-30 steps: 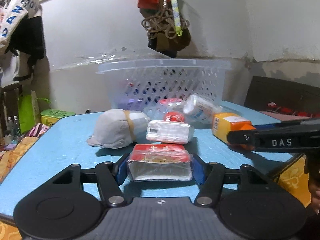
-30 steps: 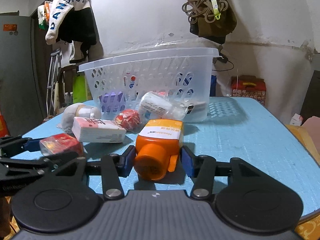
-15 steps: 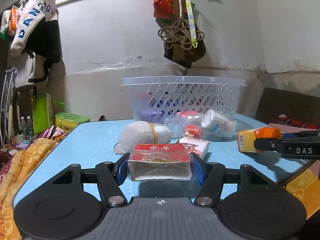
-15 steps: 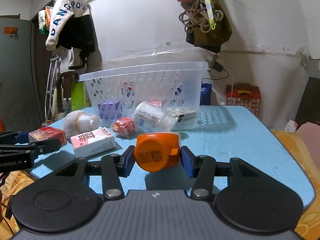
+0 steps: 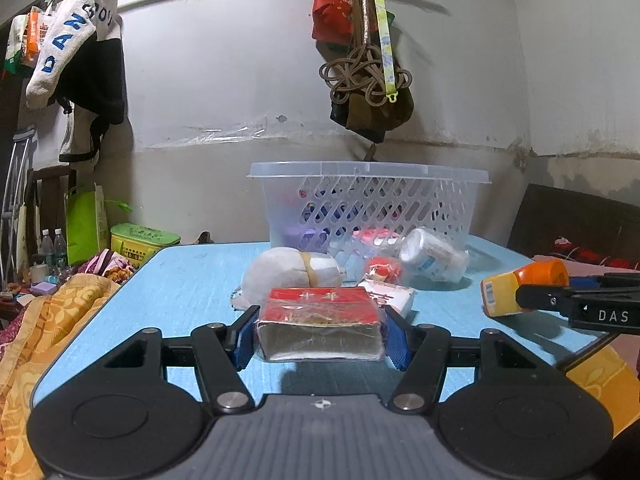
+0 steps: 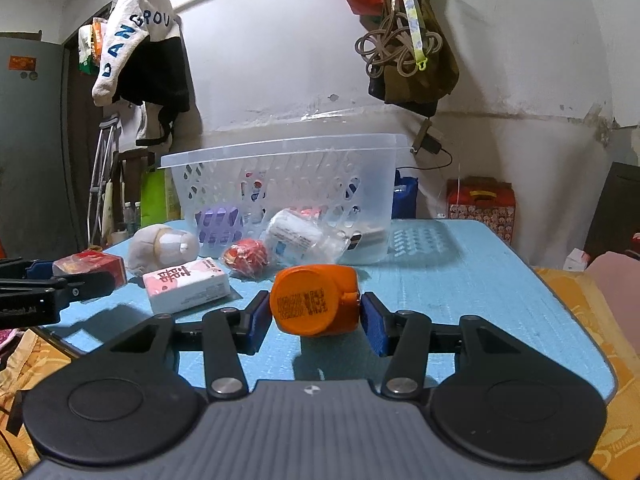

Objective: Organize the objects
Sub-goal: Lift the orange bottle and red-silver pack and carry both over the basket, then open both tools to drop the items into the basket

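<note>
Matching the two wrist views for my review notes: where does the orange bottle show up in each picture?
Left wrist view: the orange bottle is at the right edge, held in the right gripper, above the blue table.
Right wrist view: the bottle sits at the centre, clamped between the jaws, its base toward the camera.
Shared landmark: the clear plastic basket behind it in both.

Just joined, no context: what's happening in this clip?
A person is tidying a blue table. The left gripper is clamped on a red plastic-wrapped box. The right gripper holds an orange-capped bottle. Both are held above the table in front of the clear plastic basket; several items still lie loose beside it.
</note>
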Motion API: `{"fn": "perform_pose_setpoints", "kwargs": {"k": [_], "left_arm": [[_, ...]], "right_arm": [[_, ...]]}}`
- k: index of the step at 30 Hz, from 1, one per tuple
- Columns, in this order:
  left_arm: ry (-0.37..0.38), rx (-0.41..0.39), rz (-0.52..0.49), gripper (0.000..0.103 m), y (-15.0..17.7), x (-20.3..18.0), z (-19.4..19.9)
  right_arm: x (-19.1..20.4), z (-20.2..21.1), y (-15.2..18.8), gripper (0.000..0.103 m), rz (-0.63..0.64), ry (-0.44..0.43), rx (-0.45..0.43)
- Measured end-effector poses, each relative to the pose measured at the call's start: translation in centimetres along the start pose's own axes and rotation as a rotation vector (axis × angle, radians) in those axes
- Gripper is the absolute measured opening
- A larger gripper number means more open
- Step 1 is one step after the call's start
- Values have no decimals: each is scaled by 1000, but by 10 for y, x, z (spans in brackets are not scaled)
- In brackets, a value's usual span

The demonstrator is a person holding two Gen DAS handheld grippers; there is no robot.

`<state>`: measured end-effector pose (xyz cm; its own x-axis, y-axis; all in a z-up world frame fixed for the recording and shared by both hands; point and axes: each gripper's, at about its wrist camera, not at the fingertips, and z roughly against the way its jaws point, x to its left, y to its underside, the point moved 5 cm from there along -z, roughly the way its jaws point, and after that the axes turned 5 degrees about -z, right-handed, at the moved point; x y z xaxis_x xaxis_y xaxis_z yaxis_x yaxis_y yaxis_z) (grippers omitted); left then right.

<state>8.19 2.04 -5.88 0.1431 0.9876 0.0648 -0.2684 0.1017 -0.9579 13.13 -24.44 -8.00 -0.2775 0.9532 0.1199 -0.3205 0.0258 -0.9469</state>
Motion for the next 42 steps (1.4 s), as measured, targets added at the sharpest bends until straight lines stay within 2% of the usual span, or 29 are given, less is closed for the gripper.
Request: {"fn": "perform_pose_setpoints", "kwargs": {"k": [9, 13, 17, 23, 27, 32, 34, 36, 39, 41, 42], "left_arm": [[2, 13, 7, 66, 4, 0, -3], [7, 16, 8, 66, 4, -2, -4], [9, -4, 5, 66, 1, -2, -1], [29, -43, 20, 65, -18, 3, -1], [66, -77, 20, 65, -39, 5, -2], [158, -166, 32, 65, -90, 9, -3], [173, -174, 37, 65, -117, 13, -19], [174, -144, 58, 65, -143, 20, -47], [156, -58, 104, 65, -167, 32, -98], [168, -3, 120, 66, -174, 33, -126], [183, -2, 145, 66, -177, 34, -136]], "right_arm": [[-3, -25, 6, 58, -31, 18, 36], [-3, -32, 3, 55, -10, 27, 35], [-2, -20, -6, 54, 14, 26, 2], [-5, 1, -35, 54, -1, -4, -52], [-8, 8, -61, 54, -50, -84, -65], [3, 5, -115, 54, -4, -110, -131], [8, -13, -144, 54, 12, -115, -137], [7, -44, -164, 54, 8, -123, -104], [2, -95, -174, 54, 14, -92, -20], [0, -114, -173, 55, 18, -75, -7], [-1, -120, -172, 55, 18, -76, -7]]}}
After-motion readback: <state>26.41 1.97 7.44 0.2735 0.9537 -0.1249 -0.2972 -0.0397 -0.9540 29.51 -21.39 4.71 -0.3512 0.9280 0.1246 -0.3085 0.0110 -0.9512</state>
